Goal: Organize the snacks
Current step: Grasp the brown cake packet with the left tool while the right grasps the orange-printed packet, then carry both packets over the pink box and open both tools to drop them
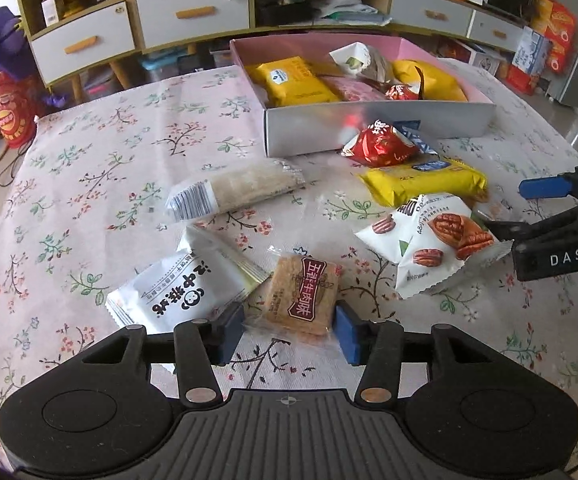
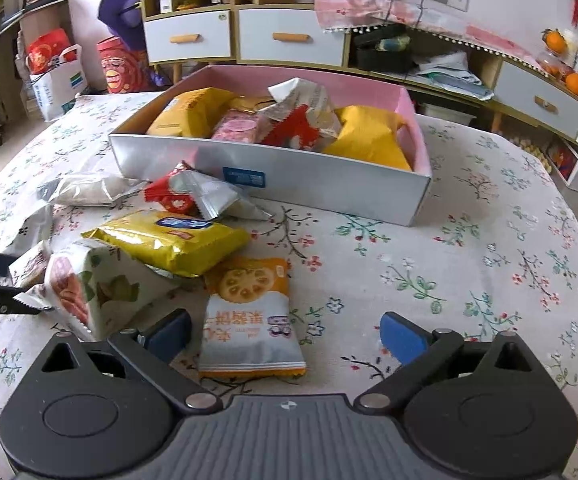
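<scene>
A pink-lined box (image 1: 369,130) (image 2: 329,178) with several snack packs in it stands at the back of the floral table. My left gripper (image 1: 289,330) is open, its pads on either side of a brown cracker pack (image 1: 301,300). A white pack (image 1: 177,288) lies left of it. My right gripper (image 2: 285,338) is open around an orange-and-white biscuit pack (image 2: 249,320); it shows at the right edge of the left wrist view (image 1: 529,212). A pecan pack (image 1: 429,240) (image 2: 89,284), a yellow pack (image 1: 425,180) (image 2: 169,240) and a red pack (image 1: 381,144) (image 2: 173,196) lie between.
A clear pack of pale cakes (image 1: 233,190) (image 2: 85,190) lies left of the box. Shelving with white drawers (image 1: 193,16) (image 2: 289,36) stands behind the table. Red bags (image 1: 7,114) stand on the floor at the left.
</scene>
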`<state>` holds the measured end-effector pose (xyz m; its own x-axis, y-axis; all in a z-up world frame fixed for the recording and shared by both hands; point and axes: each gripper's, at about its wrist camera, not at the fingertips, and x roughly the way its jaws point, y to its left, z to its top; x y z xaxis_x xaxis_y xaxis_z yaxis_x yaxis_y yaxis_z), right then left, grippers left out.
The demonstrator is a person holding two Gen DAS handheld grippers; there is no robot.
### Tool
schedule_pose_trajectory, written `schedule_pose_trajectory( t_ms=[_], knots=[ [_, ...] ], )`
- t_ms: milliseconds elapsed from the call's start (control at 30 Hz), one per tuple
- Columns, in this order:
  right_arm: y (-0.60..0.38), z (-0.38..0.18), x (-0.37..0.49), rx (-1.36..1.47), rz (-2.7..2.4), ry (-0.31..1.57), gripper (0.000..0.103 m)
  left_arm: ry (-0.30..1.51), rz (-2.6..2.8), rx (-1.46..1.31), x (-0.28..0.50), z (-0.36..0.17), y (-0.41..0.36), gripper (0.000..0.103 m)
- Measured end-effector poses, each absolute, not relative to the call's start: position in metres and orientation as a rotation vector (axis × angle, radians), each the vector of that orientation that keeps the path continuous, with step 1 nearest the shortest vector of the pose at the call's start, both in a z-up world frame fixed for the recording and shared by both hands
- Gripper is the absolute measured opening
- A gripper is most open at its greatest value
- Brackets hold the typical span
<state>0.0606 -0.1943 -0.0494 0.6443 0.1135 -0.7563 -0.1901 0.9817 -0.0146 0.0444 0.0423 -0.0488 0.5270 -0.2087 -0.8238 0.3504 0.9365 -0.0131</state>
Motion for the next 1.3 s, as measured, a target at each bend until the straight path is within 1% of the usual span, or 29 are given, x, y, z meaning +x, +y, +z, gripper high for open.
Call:
schedule_pose_trajectory(
  t_ms=[167, 400, 500, 567, 600, 667, 733, 767, 800, 1300],
  knots=[
    [-0.192, -0.049, 0.060, -0.102, 0.196, 0.847, 0.081, 0.957, -0.328, 0.156, 0.047, -0.049, 0.040, 0.048],
    [-0.188, -0.045, 0.057, -0.111, 0.237, 0.840, 0.066, 0.954, -0.313, 0.132, 0.049, -0.050, 0.039, 0.048],
    [-0.186, -0.043, 0.056, -0.115, 0.257, 0.840, 0.057, 0.954, -0.308, 0.121, 0.049, -0.049, 0.039, 0.046],
    [-0.184, -0.042, 0.055, -0.118, 0.269, 0.839, 0.048, 0.954, -0.304, 0.112, 0.049, -0.049, 0.040, 0.045],
    [-0.183, -0.041, 0.055, -0.120, 0.275, 0.838, 0.045, 0.954, -0.302, 0.108, 0.050, -0.049, 0.040, 0.044],
    [-0.182, -0.040, 0.055, -0.123, 0.285, 0.836, 0.033, 0.952, -0.299, 0.099, 0.050, -0.049, 0.041, 0.039],
    [-0.180, -0.038, 0.055, -0.126, 0.297, 0.835, 0.024, 0.952, -0.298, 0.089, 0.050, -0.048, 0.042, 0.035],
    [-0.179, -0.037, 0.054, -0.130, 0.302, 0.836, 0.024, 0.952, -0.298, 0.082, 0.050, -0.047, 0.043, 0.033],
    [-0.178, -0.037, 0.054, -0.135, 0.301, 0.838, 0.024, 0.952, -0.297, 0.079, 0.050, -0.047, 0.043, 0.032],
    [-0.181, -0.027, 0.057, -0.112, 0.280, 0.870, 0.022, 0.930, -0.304, 0.057, 0.048, -0.038, 0.042, 0.032]
  ],
)
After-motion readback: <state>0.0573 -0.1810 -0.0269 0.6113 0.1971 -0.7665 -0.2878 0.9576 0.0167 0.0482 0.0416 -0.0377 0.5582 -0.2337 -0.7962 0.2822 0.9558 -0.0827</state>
